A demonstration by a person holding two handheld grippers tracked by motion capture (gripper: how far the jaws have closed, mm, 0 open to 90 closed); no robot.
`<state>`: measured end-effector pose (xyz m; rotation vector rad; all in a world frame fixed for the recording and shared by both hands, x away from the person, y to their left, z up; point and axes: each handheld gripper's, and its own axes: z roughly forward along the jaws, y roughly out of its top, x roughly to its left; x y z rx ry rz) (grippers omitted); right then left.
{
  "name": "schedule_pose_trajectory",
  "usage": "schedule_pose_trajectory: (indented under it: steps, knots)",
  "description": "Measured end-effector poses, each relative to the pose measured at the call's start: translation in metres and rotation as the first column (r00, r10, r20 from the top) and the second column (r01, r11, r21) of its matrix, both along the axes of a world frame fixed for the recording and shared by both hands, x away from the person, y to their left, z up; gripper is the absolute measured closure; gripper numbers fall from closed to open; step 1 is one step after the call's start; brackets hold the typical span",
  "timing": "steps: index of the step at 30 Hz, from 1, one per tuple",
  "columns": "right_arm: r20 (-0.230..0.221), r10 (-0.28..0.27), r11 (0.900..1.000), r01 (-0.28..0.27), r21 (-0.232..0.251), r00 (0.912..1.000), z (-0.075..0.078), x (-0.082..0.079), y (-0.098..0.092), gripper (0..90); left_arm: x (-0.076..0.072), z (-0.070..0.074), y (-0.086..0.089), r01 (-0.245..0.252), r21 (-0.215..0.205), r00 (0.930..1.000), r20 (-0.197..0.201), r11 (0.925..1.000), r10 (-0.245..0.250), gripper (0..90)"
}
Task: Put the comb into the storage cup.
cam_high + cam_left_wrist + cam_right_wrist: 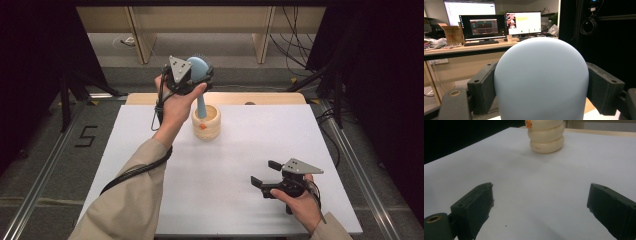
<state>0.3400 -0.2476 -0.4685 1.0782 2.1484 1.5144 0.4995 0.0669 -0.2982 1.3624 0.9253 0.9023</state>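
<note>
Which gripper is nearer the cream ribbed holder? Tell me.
Left. The left gripper hangs just above the cream ribbed holder, clamped on the head of the blue hairbrush whose handle stands in it. The right gripper rests open, far off near the table's front edge.

A black "5" point(88, 136) is marked on the floor left of the counter. Small red print on the cream holder point(546, 137) is too small to read.

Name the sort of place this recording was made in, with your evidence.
Probably a lab or office workspace: computer monitors on a desk, a white-topped table in a metal frame, and cables trailing behind.
</note>
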Motion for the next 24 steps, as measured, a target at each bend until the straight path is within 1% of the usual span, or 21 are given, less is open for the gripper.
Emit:
schedule_pose_trajectory:
  steps: [24]
  knots:
    - [-0.001, 0.001, 1.000, -0.001, 0.003, 1.0000, -0.0002, 0.0000, -0.0004, 7.7, 0.0080, -0.0029, -0.0029, 0.006, -0.001, 1.0000, -0.004, 1.0000, -0.006, 19.6]
